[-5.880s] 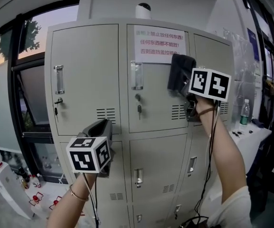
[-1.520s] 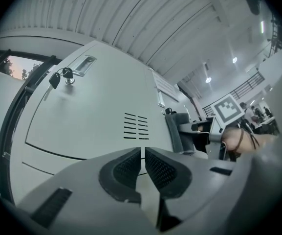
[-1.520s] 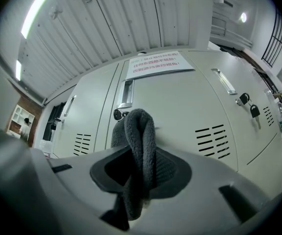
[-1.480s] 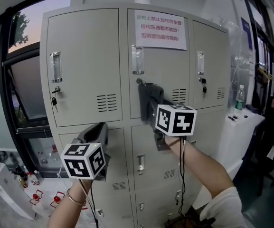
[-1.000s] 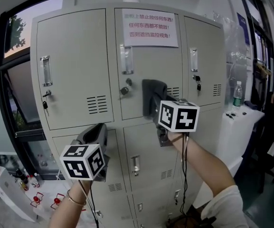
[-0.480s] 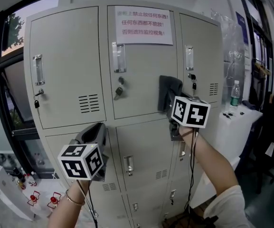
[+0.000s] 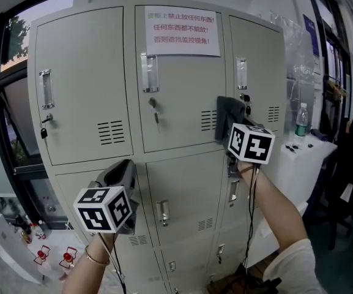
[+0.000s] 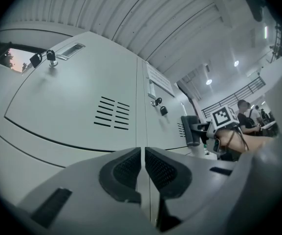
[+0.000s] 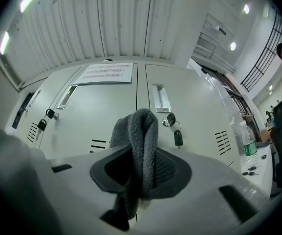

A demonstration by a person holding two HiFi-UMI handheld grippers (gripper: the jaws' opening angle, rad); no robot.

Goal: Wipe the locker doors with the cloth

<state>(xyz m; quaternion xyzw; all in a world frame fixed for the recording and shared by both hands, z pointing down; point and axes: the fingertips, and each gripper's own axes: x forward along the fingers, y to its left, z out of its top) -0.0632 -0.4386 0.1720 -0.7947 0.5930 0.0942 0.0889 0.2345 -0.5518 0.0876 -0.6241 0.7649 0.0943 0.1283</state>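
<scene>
The grey locker bank (image 7: 90, 72) fills the head view. My right gripper (image 7: 232, 127) is shut on a dark grey cloth (image 7: 229, 114) and presses it against the lower right edge of the top middle door (image 7: 182, 97), at the seam with the top right door (image 7: 259, 66). In the right gripper view the folded cloth (image 9: 141, 131) stands up between the jaws of my right gripper (image 9: 141, 169), in front of that seam. My left gripper (image 7: 124, 175) is shut on nothing and hangs low before the second-row doors; its pads (image 8: 130, 166) meet in the left gripper view.
A paper notice (image 7: 181, 31) with red print is stuck on the top middle door. Keys (image 9: 176, 131) hang from the locks. A white table (image 7: 298, 158) with a water bottle (image 7: 300, 121) stands at the right. A window (image 7: 8, 121) and floor bottles (image 7: 41, 253) are at the left.
My right gripper has carried the cloth from high on the right door down to the middle door, then rightwards along its lower part to the seam. The left gripper has stayed low.
</scene>
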